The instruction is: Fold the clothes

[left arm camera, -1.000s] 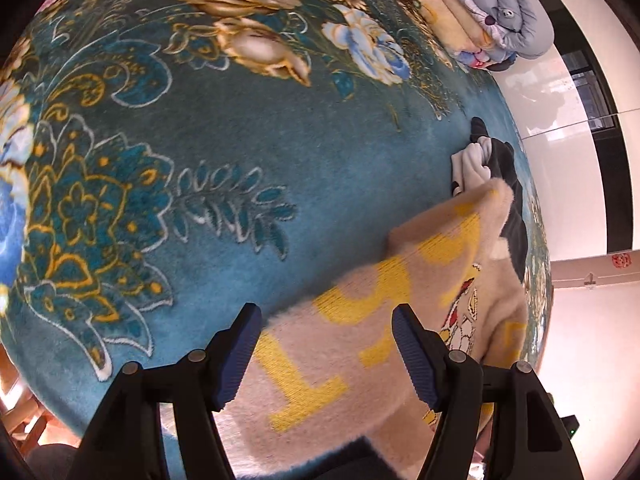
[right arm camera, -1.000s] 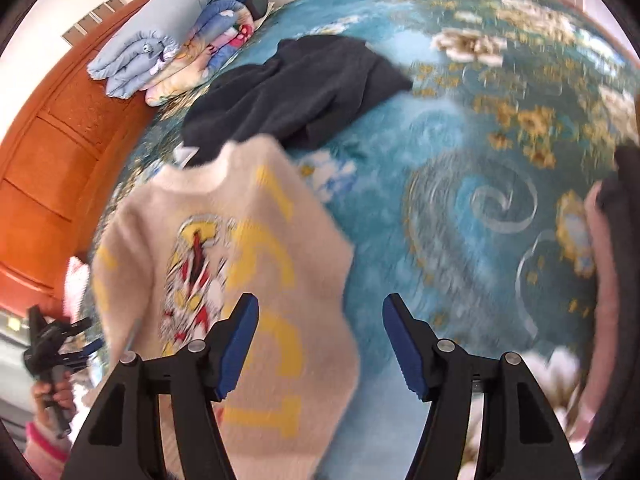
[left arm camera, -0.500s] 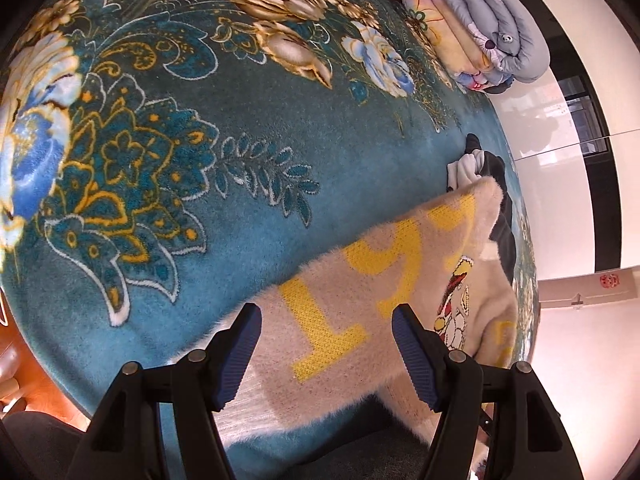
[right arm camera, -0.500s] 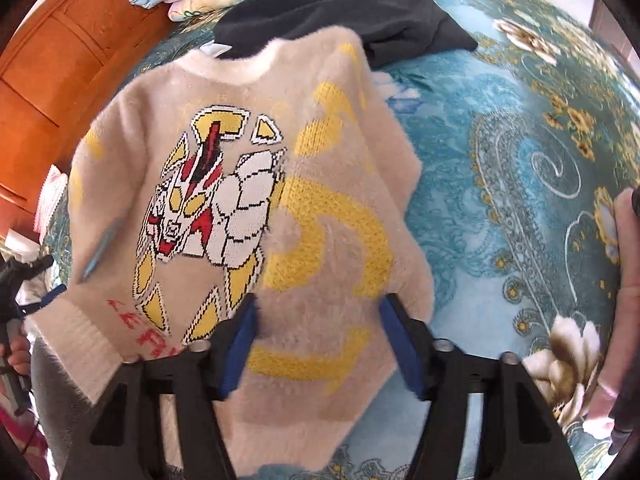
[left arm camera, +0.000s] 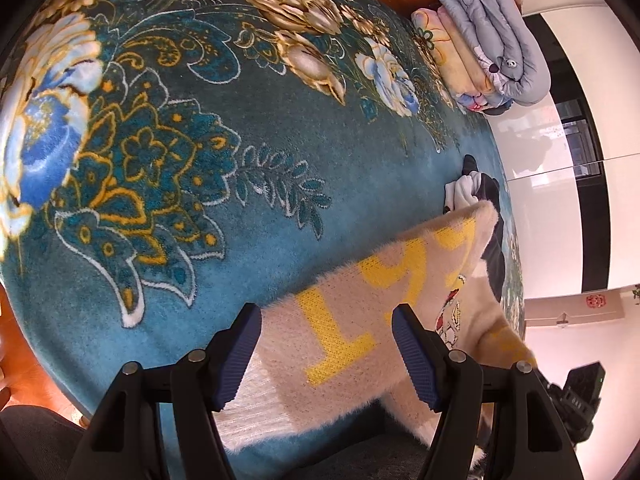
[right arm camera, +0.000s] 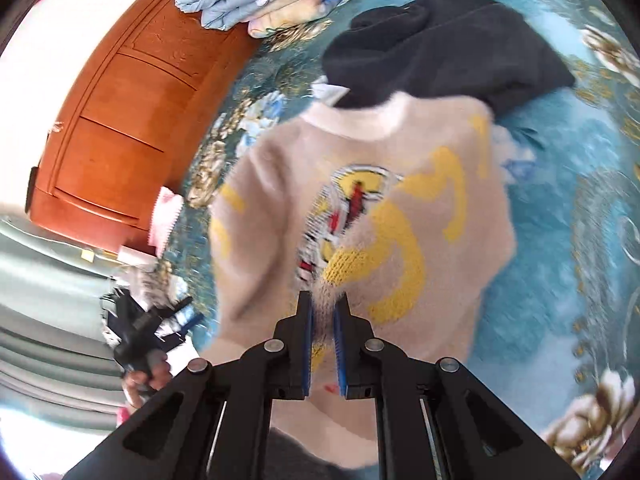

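Note:
A fuzzy beige sweater (right arm camera: 360, 216) with yellow letters and a cartoon figure lies face up on the teal floral blanket (left arm camera: 200, 184). My right gripper (right arm camera: 323, 320) is shut on a fold of the sweater's yellow-lettered sleeve near the middle of the garment. My left gripper (left arm camera: 326, 352) is open, its blue pads on either side of the sweater's other sleeve (left arm camera: 360, 320) near the bed's front edge, not closed on it. The left gripper also shows in the right wrist view (right arm camera: 148, 328), held in a hand.
A black garment (right arm camera: 440, 44) with a white piece lies just beyond the sweater's collar. Folded quilts (left arm camera: 480, 44) are stacked at the far end by an orange wooden headboard (right arm camera: 132, 100). A pink cloth (right arm camera: 164, 216) lies at the blanket's edge.
My right gripper has closed on the sweater's sleeve fold; it was open half a second ago. The left gripper has shifted slightly and stays open over the other sleeve.

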`<action>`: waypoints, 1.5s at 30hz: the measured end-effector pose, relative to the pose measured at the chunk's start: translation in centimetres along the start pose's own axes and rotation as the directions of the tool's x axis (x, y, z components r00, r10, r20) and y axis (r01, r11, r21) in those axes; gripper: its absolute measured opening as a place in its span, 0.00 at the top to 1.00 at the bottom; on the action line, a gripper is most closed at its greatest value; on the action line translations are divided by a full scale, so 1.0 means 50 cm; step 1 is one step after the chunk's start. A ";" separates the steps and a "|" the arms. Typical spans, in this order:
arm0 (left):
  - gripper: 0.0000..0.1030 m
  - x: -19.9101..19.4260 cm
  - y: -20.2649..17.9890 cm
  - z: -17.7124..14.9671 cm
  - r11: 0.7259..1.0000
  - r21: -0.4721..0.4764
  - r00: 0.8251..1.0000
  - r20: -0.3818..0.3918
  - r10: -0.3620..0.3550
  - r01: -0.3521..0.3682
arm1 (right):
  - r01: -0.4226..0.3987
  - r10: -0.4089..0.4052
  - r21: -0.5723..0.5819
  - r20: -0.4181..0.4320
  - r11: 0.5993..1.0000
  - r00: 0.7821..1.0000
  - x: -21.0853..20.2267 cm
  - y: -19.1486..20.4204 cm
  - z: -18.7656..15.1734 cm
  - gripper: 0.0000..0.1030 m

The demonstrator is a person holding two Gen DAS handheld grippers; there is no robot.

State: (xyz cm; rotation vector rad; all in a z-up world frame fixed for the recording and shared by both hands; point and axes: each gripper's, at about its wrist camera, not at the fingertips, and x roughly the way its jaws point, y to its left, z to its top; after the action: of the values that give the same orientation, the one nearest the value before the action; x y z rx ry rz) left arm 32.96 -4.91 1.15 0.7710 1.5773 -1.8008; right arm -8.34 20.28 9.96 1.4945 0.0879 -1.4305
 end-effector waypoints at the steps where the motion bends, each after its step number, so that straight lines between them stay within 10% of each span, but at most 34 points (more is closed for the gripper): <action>1: 0.30 -0.002 0.002 0.001 1.000 0.002 1.000 0.003 0.001 -0.001 | 0.007 -0.007 -0.002 -0.014 1.000 1.000 0.020 0.015 0.025 0.90; 14: 0.30 0.021 0.005 0.040 0.996 0.091 1.000 0.000 0.017 -0.017 | 0.170 -0.171 0.207 -0.012 0.964 0.985 0.277 0.007 0.211 0.87; 17: 0.27 0.035 0.003 0.040 0.994 0.107 1.000 -0.015 -0.020 0.022 | 0.111 -0.124 0.259 0.034 0.959 0.992 0.277 -0.016 0.213 0.69; 19: 0.24 0.044 0.003 0.041 0.991 0.118 0.998 -0.016 -0.059 0.061 | 0.066 -0.086 0.243 0.074 0.968 0.994 0.256 -0.019 0.203 0.36; 26: 0.16 0.088 -0.016 0.068 0.963 0.208 0.984 -0.069 -0.163 0.174 | 0.034 -0.050 0.146 0.103 0.989 0.993 0.166 -0.011 0.129 0.35; 29: 0.16 0.127 -0.024 0.086 0.946 0.153 0.946 -0.201 -0.254 0.286 | 0.030 -0.044 0.143 0.095 0.989 0.995 0.141 -0.019 0.091 0.35; 33: 0.18 0.148 -0.036 0.078 0.951 0.163 0.938 -0.274 -0.211 0.262 | 0.030 -0.044 0.171 0.077 0.985 0.996 0.126 -0.037 0.054 0.35; 39: 0.79 0.113 -0.044 0.043 0.946 0.201 0.944 -0.262 -0.200 0.256 | 0.009 -0.023 0.241 0.057 0.971 0.998 0.131 -0.070 0.015 0.35; 45: 0.87 0.035 -0.072 0.020 0.903 0.215 0.920 -0.219 -0.326 0.371 | -0.026 0.011 0.301 0.053 0.953 0.999 0.126 -0.103 -0.015 0.35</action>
State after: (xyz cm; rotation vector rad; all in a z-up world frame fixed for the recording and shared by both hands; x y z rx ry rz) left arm 29.06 -5.68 2.19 0.8223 1.7068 -2.2840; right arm -9.35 19.71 1.84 1.6983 -0.1844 -1.5157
